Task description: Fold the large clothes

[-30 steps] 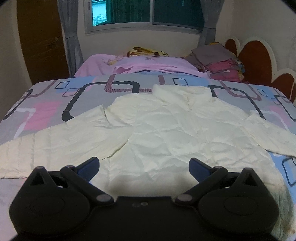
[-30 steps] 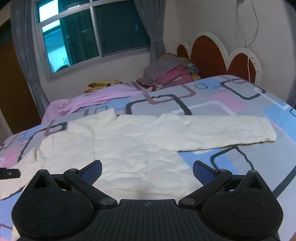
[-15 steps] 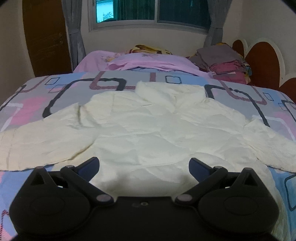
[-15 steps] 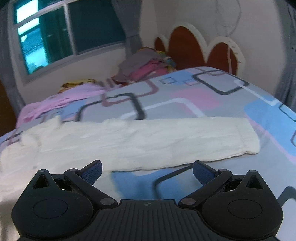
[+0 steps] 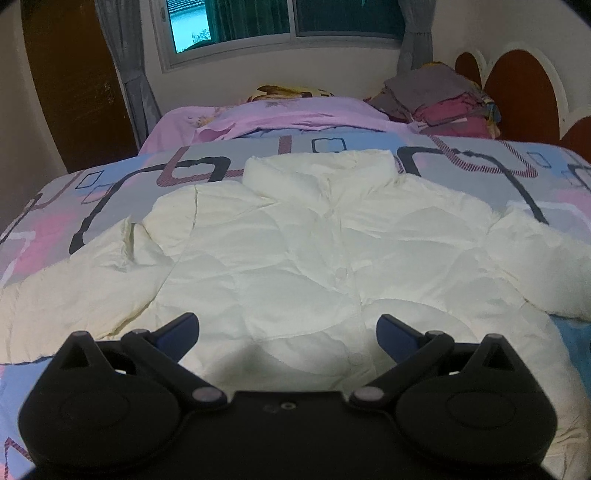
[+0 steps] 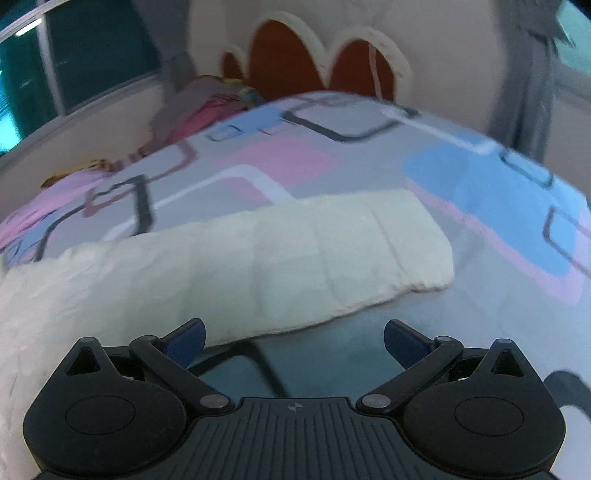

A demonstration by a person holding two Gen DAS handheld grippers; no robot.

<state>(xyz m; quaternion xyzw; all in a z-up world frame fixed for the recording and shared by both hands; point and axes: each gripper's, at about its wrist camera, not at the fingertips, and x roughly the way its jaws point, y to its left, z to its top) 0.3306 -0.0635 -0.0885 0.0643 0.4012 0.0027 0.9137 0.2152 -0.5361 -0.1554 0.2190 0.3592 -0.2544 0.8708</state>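
A cream quilted jacket (image 5: 295, 251) is lying flat on its back across the bed (image 5: 51, 229), front buttoned, collar pointing toward the window (image 5: 280, 18) and both sleeves spreading out sideways. Nothing on it is looking folded yet, so the task is sitting at its very start: both sleeves are waiting to be brought in over the body, and the body is waiting to be doubled after that.

The left gripper (image 5: 288, 328) is hovering over the lower hem, its blue fingers spread wide and gripping nothing. The right gripper (image 6: 293, 338) is also gaping and empty, hanging just short of the right sleeve (image 6: 280, 273), which is lying straight along the patterned bedsheet (image 6: 480, 173); this view is blurring. Judging by that, the right sleeve is probably the first part to be taken.

Beyond the jacket, a pink blanket (image 5: 288, 114) and a pile of clothes (image 5: 439, 96) are resting near the headboard (image 5: 517, 92)
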